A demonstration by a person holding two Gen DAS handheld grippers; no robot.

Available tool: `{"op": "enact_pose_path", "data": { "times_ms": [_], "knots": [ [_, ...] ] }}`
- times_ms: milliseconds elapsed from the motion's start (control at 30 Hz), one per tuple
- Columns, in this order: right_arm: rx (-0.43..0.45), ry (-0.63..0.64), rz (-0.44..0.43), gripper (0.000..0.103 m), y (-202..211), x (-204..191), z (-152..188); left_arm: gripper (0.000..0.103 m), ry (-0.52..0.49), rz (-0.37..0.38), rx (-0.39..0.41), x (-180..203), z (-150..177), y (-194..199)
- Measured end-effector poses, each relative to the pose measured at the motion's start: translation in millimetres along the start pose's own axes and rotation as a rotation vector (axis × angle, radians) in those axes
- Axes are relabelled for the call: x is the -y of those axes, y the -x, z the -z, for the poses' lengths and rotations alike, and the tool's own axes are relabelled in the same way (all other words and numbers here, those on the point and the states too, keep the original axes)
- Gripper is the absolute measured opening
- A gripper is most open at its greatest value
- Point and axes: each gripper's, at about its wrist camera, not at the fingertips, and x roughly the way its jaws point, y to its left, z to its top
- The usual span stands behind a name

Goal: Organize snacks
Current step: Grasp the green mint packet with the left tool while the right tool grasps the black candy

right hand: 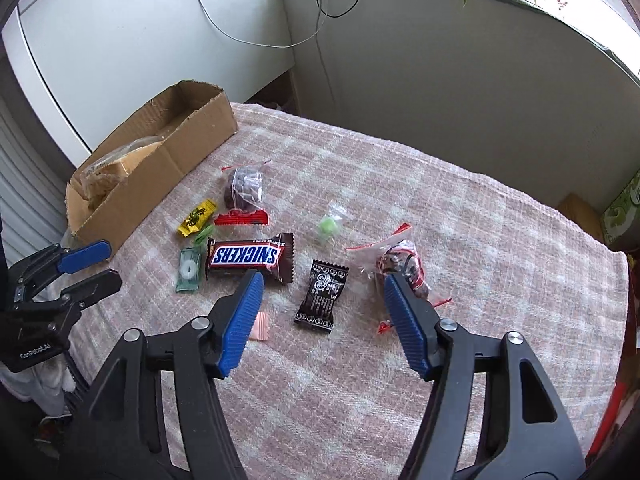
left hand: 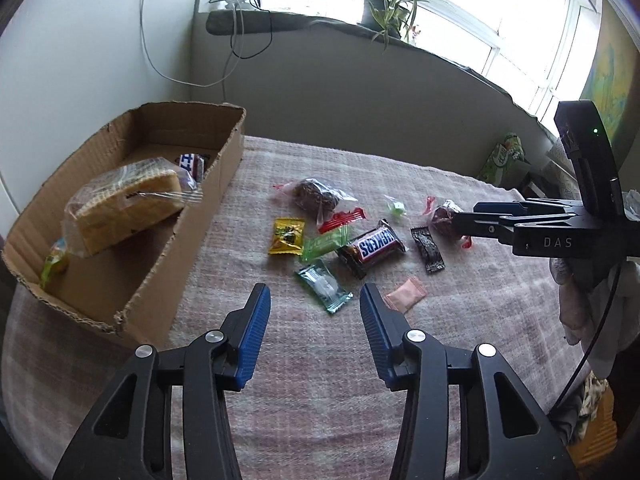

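A cardboard box (left hand: 144, 280) (right hand: 160, 168) at the left holds a wrapped wafer cake (left hand: 128, 204) and a small blue bar (left hand: 192, 162). Loose snacks lie on the checked cloth: a Snickers bar (left hand: 374, 246) (right hand: 246, 258), a black packet (left hand: 428, 250) (right hand: 322, 296), a yellow packet (left hand: 286, 236) (right hand: 196, 218), a green mint packet (left hand: 322, 284) (right hand: 188, 270), a pink sachet (left hand: 406, 294) (right hand: 260, 326), two clear bags of dark sweets (left hand: 314, 194) (right hand: 396, 266). My left gripper (left hand: 316, 300) is open above the mint packet. My right gripper (right hand: 320, 280) is open over the black packet.
A red packet (left hand: 344, 216) (right hand: 240, 218) and a green candy (left hand: 396, 206) (right hand: 330, 226) also lie among the snacks. The cloth-covered table (left hand: 320, 380) meets a grey wall behind. A green carton (left hand: 504, 158) stands at the far right. Cables hang from the windowsill.
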Motion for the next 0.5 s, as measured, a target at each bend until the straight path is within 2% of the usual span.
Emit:
{"op": "enact_pose_path", "data": {
  "times_ms": [133, 500],
  "knots": [
    [-0.031, -0.004, -0.022, 0.052, -13.8, -0.2, 8.3, 0.042, -0.002, 0.004, -0.04, 7.7, 0.6, -16.1],
    [-0.063, -0.041, -0.03, 0.05, -41.4, 12.5, 11.4, 0.042, -0.009, -0.048, -0.104, 18.7, -5.6, -51.3]
  ]
}}
